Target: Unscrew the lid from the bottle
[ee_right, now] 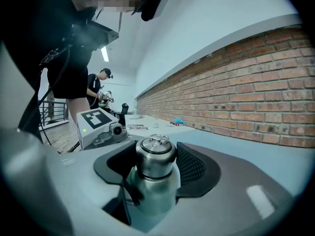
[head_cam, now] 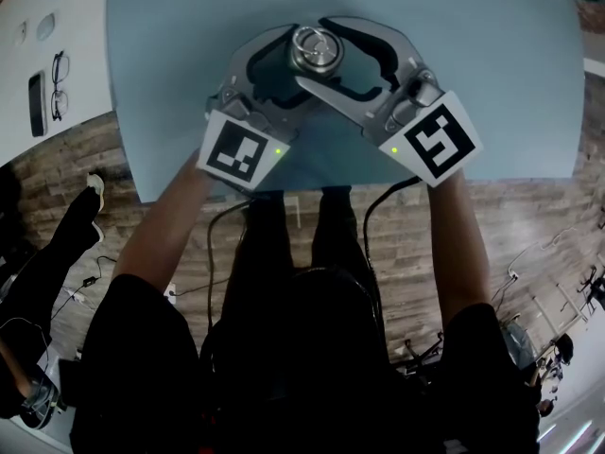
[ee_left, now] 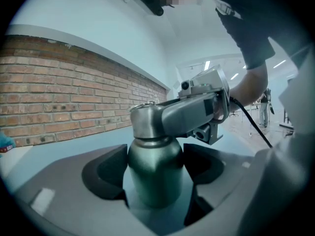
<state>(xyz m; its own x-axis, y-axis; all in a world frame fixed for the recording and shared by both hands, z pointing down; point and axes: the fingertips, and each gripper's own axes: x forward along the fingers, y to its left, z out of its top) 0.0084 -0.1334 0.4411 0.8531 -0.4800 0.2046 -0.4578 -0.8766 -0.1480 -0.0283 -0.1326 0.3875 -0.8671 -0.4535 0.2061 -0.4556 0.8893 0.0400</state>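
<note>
One bottle [ee_left: 152,173] and lid [ee_right: 155,155] between jaws

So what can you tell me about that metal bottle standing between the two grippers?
The dark grey-green metal bottle stands upright on the pale blue table. Its rounded shoulders narrow to a shiny silver screw lid, in place, with a small ring on top. The left gripper clasps the body, and the right gripper clasps the lid.
</note>
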